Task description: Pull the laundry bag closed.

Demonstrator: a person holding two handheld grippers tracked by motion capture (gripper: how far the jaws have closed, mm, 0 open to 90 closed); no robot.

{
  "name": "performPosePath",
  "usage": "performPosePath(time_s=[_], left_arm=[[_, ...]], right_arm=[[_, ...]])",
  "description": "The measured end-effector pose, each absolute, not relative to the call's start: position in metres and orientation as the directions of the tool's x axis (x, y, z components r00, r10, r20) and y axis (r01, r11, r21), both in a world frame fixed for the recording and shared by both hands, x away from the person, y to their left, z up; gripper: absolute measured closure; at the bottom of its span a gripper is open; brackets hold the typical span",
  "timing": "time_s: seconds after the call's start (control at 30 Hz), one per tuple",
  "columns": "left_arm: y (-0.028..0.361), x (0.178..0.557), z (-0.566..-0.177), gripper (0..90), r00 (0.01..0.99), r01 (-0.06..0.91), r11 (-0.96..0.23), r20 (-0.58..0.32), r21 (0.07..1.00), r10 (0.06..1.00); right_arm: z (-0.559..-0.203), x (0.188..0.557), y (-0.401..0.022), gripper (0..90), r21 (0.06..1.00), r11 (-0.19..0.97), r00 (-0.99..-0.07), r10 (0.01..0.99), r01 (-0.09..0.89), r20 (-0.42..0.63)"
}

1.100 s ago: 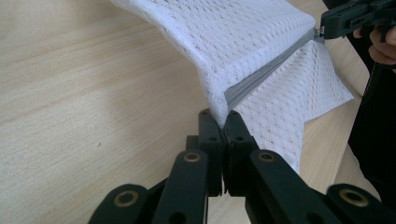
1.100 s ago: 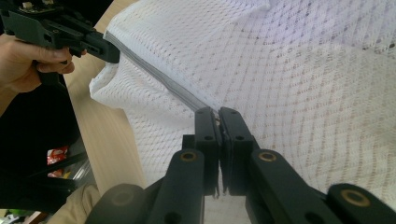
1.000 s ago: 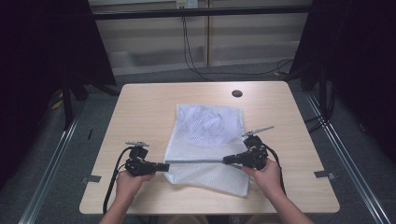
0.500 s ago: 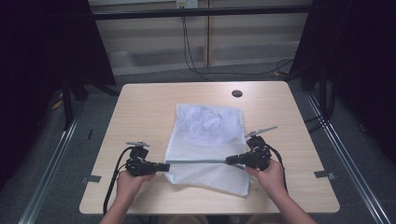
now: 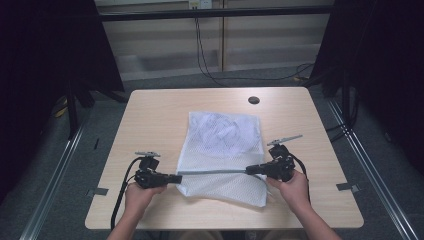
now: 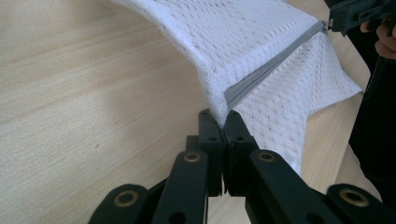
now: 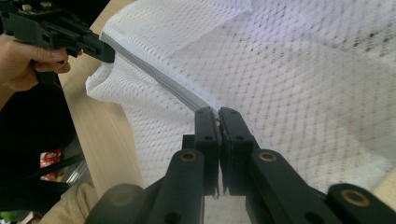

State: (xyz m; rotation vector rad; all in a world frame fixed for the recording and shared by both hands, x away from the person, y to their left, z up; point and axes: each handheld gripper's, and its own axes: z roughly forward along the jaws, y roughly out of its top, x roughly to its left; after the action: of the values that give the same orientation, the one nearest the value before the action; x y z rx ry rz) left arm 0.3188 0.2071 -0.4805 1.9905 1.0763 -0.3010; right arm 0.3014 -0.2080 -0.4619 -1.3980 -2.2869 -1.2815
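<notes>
A white mesh bag point(image 5: 222, 137) lies on the wooden table point(image 5: 155, 115), with white fabric bunched inside its far half. Its grey zipper point(image 5: 212, 172) is stretched in a straight line near the front edge and lifted slightly off the table. My left gripper point(image 5: 179, 177) is shut on the bag's left end, where the zipper point(image 6: 271, 65) starts; its jaws point(image 6: 223, 116) pinch the mesh. My right gripper point(image 5: 248, 170) is shut on the zipper at its right end, jaws point(image 7: 217, 114) pressed together on it. Each gripper view shows the other gripper point(image 6: 332, 21) point(image 7: 105, 51) at the zipper's far end.
A small dark round hole point(image 5: 253, 100) sits near the table's far edge. Bare wood lies left and right of the bag. Metal rails point(image 5: 365, 155) run along the floor beside the table, and cables point(image 5: 205, 55) hang behind it.
My right gripper has edged slightly to the right along the zipper line. The left gripper and the bag's body have kept still.
</notes>
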Motion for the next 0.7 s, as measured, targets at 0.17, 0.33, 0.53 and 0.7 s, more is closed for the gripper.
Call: performPosePath(time_s=[0.17,0.33,0.53,0.7], left_arm=[[0.2066,0.3186,-0.4805,88.6,0.606,0.778,-0.288,-0.545,0.558,0.579],[0.2071,0.3186,-0.4799,88.7,0.606,0.779,-0.291,-0.548,0.555,0.576],[0.2067,0.3185,-0.4804,88.7,0.605,0.779,-0.288,-0.546,0.557,0.579],[0.207,0.3187,-0.4806,88.6,0.603,0.78,-0.286,-0.548,0.556,0.58]], right_arm=[[-0.4623,0.3008,-0.2111,87.0,0.581,0.189,-0.544,0.649,0.792,0.531],[-0.4625,0.3005,-0.211,87.1,0.581,0.191,-0.547,0.647,0.791,0.531],[-0.4626,0.3003,-0.2119,87.0,0.579,0.191,-0.546,0.645,0.793,0.535],[-0.4616,0.2997,-0.2127,87.0,0.579,0.19,-0.545,0.647,0.793,0.534]])
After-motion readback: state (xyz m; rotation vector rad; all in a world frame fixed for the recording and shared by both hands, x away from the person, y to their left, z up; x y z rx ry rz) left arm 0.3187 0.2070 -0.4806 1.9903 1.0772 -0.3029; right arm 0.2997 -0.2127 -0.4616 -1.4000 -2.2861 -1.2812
